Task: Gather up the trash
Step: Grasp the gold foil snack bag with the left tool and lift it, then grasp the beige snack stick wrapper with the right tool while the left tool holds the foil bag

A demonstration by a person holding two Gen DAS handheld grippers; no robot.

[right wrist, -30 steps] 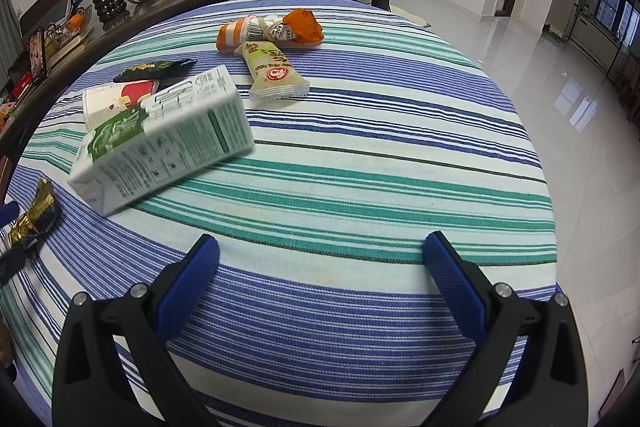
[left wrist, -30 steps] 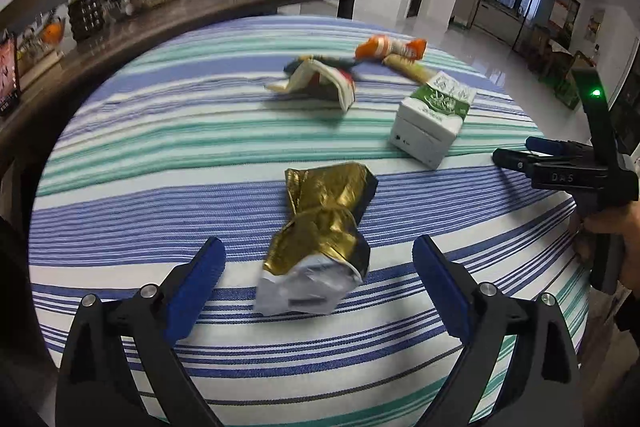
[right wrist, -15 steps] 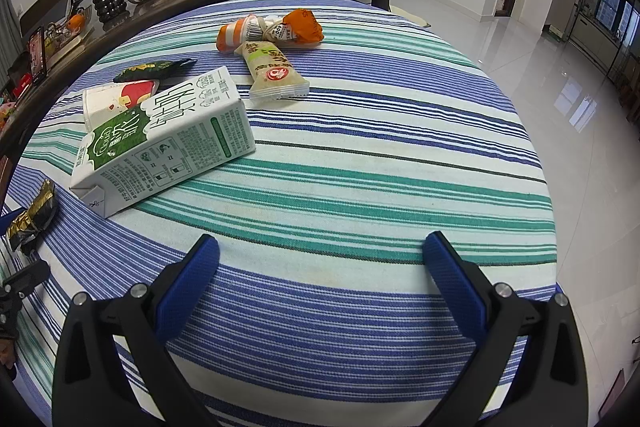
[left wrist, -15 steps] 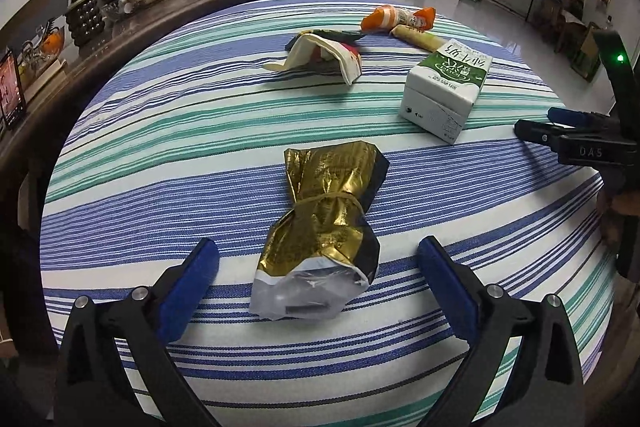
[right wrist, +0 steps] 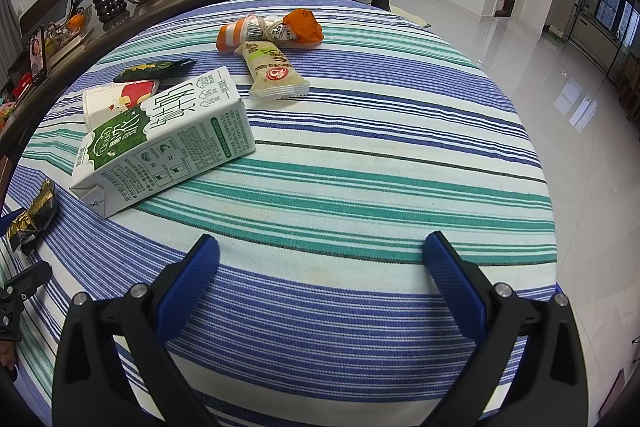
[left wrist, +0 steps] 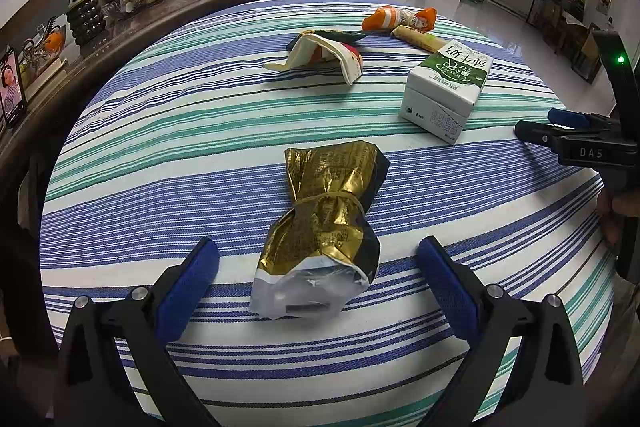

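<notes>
A crumpled gold foil bag (left wrist: 324, 227) lies on the striped tablecloth (left wrist: 180, 155), its near end between the blue fingertips of my open left gripper (left wrist: 318, 269). Farther back lie a green-and-white milk carton (left wrist: 446, 91), a squashed paper cup (left wrist: 324, 57), an orange wrapper (left wrist: 400, 19) and a beige snack packet (left wrist: 418, 39). My right gripper (right wrist: 320, 267) is open above bare cloth, with the milk carton (right wrist: 164, 139) ahead to its left, the beige packet (right wrist: 274, 71) and orange wrapper (right wrist: 272, 29) beyond. The gold bag (right wrist: 32, 219) shows at the far left.
A dark green wrapper (right wrist: 150, 69) lies behind the paper cup (right wrist: 116, 101). A dark wooden bench-top (left wrist: 180, 11) with a potted plant (left wrist: 82, 11) and trays curves behind the table. The right gripper's body (left wrist: 584, 143) and a hand stand at the table's right edge.
The left gripper has risen and drawn closer over the gold bag, which now sits more centred between its fingers. The milk carton has settled after a slight shift. The right gripper is still.
</notes>
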